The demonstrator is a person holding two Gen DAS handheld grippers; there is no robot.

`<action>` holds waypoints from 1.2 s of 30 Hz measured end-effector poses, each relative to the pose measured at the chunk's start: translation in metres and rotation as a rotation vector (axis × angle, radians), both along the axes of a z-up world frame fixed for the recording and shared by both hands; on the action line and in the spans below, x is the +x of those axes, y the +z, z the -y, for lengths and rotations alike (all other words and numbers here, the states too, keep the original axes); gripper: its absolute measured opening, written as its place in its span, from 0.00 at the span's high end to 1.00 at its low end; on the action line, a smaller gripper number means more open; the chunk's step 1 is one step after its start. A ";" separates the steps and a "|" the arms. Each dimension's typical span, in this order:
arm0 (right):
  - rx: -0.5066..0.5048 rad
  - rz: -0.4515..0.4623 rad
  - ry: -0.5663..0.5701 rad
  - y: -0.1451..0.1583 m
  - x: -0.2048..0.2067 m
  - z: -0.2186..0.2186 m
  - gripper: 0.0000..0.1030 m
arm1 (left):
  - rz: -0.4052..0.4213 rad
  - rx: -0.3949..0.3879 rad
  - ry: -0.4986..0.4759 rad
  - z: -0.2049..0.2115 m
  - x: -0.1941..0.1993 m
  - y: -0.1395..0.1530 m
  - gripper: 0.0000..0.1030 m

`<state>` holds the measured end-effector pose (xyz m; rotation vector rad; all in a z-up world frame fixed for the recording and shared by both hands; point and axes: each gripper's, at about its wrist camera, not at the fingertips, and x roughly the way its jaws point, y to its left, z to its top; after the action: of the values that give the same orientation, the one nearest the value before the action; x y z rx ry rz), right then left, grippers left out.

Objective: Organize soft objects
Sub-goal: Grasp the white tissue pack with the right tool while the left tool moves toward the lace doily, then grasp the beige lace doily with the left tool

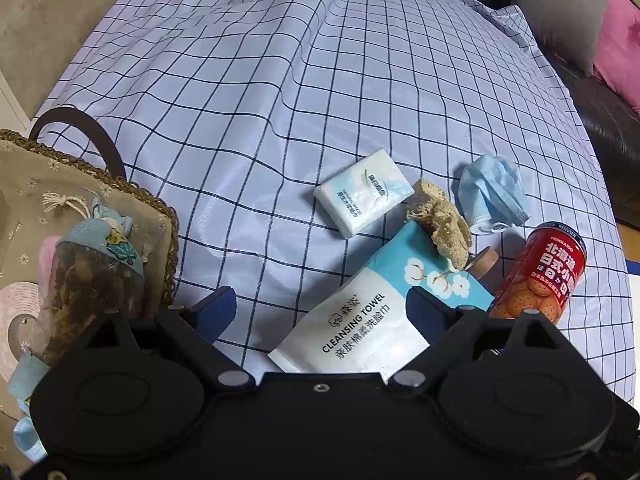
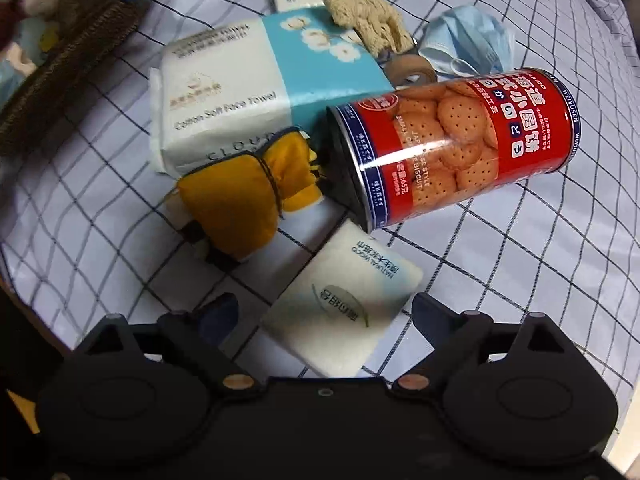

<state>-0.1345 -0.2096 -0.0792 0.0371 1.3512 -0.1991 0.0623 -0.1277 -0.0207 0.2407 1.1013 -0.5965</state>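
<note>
My left gripper is open above the lower end of a white and blue cleansing towel pack, its fingers on either side. Past it lie a small tissue pack, a beige crocheted piece and a crumpled blue face mask. A woven basket at the left holds soft items. My right gripper is open around a second small tissue pack on the cloth. A yellow fabric pouch, the towel pack, the crocheted piece and the mask lie beyond.
A red biscuit can lies on its side by the towel pack; it also shows in the left wrist view. A small wooden spool lies behind it. The checked cloth covers the table. Grey and pink cushions lie far right.
</note>
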 end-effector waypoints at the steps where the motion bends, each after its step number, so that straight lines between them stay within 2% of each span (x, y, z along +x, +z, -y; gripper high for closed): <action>1: -0.008 -0.004 -0.001 -0.001 0.001 0.000 0.23 | 0.000 0.000 0.002 -0.001 0.001 0.000 0.14; 6: 0.068 -0.041 -0.091 0.003 -0.001 0.018 0.40 | -0.010 -0.008 0.021 -0.004 0.006 -0.001 0.14; 8: 0.045 -0.065 -0.107 0.006 -0.004 0.022 0.47 | -0.010 -0.013 0.026 -0.004 0.007 0.000 0.14; 10: -0.032 -0.077 -0.113 0.011 -0.009 0.024 0.51 | -0.013 -0.020 0.029 -0.004 0.008 0.001 0.14; 14: -0.165 -0.093 -0.138 0.014 -0.020 0.030 0.51 | -0.007 -0.029 0.039 0.001 0.010 0.004 0.14; 16: -0.194 -0.085 -0.172 0.017 -0.027 0.039 0.51 | -0.004 -0.031 0.048 0.005 0.012 0.005 0.14; 22: -0.180 -0.061 -0.251 0.014 -0.039 0.056 0.51 | 0.009 -0.057 0.066 0.020 0.027 0.009 0.09; 28: -0.190 -0.032 -0.239 0.014 -0.041 0.052 0.51 | 0.047 -0.052 0.081 0.047 0.047 -0.003 0.09; 31: -0.199 -0.018 -0.224 0.007 -0.032 0.053 0.50 | 0.003 -0.056 0.099 0.052 0.053 -0.016 0.09; 34: -0.197 -0.015 -0.224 0.005 -0.030 0.052 0.46 | -0.063 -0.100 0.110 0.055 0.055 -0.022 0.09; 36: -0.192 -0.016 -0.229 0.005 -0.030 0.053 0.43 | -0.056 -0.098 0.109 0.059 0.051 -0.021 0.09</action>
<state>-0.1650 -0.2630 -0.0743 0.0291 1.3374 -0.5219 0.1133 -0.1870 -0.0420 0.0791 1.1285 -0.5611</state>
